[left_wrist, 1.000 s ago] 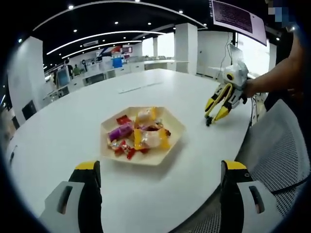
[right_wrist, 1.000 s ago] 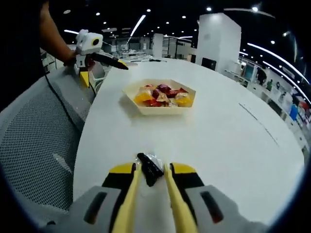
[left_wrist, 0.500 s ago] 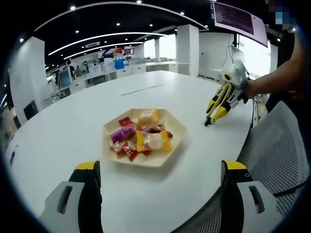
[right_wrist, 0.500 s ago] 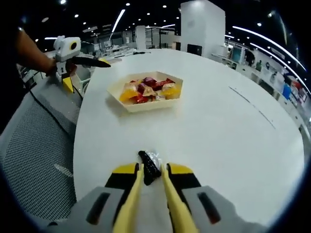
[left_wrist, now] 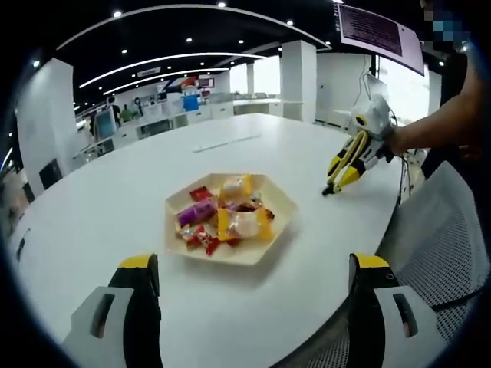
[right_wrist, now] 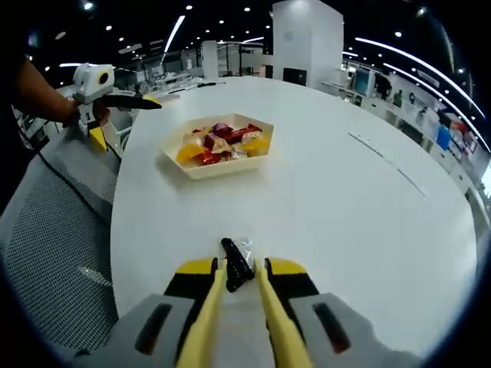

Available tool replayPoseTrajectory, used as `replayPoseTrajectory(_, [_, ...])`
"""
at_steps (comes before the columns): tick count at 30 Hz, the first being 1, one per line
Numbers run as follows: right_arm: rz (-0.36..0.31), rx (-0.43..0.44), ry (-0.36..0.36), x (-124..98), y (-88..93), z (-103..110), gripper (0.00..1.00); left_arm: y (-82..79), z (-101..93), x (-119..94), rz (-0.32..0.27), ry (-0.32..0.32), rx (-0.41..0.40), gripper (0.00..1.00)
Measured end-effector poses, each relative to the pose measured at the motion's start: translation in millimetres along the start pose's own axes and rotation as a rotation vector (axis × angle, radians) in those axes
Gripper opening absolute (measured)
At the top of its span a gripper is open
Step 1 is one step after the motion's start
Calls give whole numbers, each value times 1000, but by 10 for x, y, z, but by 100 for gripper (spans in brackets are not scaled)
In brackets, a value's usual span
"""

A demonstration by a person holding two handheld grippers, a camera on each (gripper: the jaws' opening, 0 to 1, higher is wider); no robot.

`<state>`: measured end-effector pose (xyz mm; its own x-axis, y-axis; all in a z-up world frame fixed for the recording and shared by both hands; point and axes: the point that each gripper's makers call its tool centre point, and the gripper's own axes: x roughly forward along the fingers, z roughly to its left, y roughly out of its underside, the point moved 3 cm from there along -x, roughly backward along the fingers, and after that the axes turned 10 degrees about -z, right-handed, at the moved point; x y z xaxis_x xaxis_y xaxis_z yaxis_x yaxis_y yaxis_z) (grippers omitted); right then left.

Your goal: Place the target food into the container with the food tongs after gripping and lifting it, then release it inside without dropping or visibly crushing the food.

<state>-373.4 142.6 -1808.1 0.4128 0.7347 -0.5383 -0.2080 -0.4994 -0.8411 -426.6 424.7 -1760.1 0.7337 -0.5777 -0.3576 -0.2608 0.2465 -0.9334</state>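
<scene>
Yellow jaws of the right gripper [right_wrist: 236,270] are seen nearly pressed together, pinching a small dark wrapped candy [right_wrist: 237,263] at their tips, just above the white desk [right_wrist: 345,207]. In the left gripper view the same gripper [left_wrist: 335,178] is seen tilted down at the desk edge, held by a hand [left_wrist: 395,140]. The left gripper [left_wrist: 253,264] is held with its jaws spread wide, and it is seen in the right gripper view [right_wrist: 142,100] beyond the tray. A hexagonal tray [right_wrist: 193,169] of wrapped sweets [left_wrist: 222,216] is set on the desk, well apart from the pinched candy. A grey mesh chair [right_wrist: 54,238] is seen beside the desk.
</scene>
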Motion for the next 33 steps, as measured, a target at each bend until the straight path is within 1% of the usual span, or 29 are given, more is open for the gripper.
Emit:
replayPoseTrajectory(1, [-1, -25, 7, 1, 3, -9, 25, 1, -5, 1, 1, 2, 0, 99])
replayPoseTrajectory(3, [-11, 8, -13, 9, -7, 24, 27, 12, -8, 2, 7, 4, 3, 99])
replayPoseTrajectory(4, [-18, 2, -15, 11, -15, 24, 27, 10, -10, 1, 7, 5, 3, 99])
replayPoseTrajectory(5, [-29, -45, -27, 21, -33, 23, 27, 9, -10, 0, 7, 4, 0, 99])
replayPoseTrajectory(6, [-6, -68, -31, 32, 1, 14, 27, 15, 0, 1, 7, 2, -2, 99])
replayPoseTrajectory(7, [-2, -77, -30, 37, 7, 17, 27, 16, 13, 2, 6, -1, -6, 99])
replayPoseTrajectory(8, [-17, -44, -40, 36, -13, 19, 26, 14, 16, 2, 5, -2, -8, 99])
replayPoseTrajectory(9, [4, 13, -18, 31, 15, -4, 25, 14, 17, 2, 6, -3, -7, 99])
replayPoseTrajectory(11, [18, 19, 39, 12, -6, -81, 22, 23, 24, 3, 9, -4, -3, 99])
replayPoseTrajectory(12, [15, 16, 41, 19, -16, -88, 21, 26, 22, 4, 11, -3, -3, 99])
replayPoseTrajectory(13, [27, 53, 40, 21, 11, -63, 20, 29, 22, 4, 12, -2, -3, 99])
replayPoseTrajectory(15, [31, 33, 49, 15, 14, -65, 20, 31, 28, 4, 13, -2, -5, 99])
replayPoseTrajectory(19, [30, 65, 58, -16, 7, -73, 20, 41, 6, 7, 18, 9, -3, 99])
replayPoseTrajectory(23, [33, 72, 67, -29, 7, -109, 20, 37, 5, 7, 17, 9, -4, 99])
replayPoseTrajectory(25, [34, 72, 73, -55, -29, -140, 20, 30, 4, 5, 14, 8, -5, 99])
replayPoseTrajectory(28, [6, 101, 81, -104, -154, -193, 21, 30, 3, 4, 12, 9, -7, 99])
replayPoseTrajectory(29, [-3, 101, 83, -124, -216, -231, 21, 31, 3, 4, 14, 8, -6, 99])
replayPoseTrajectory(33, [-12, 91, 100, -175, -363, -355, 21, 25, -11, 6, 10, 15, -5, 99])
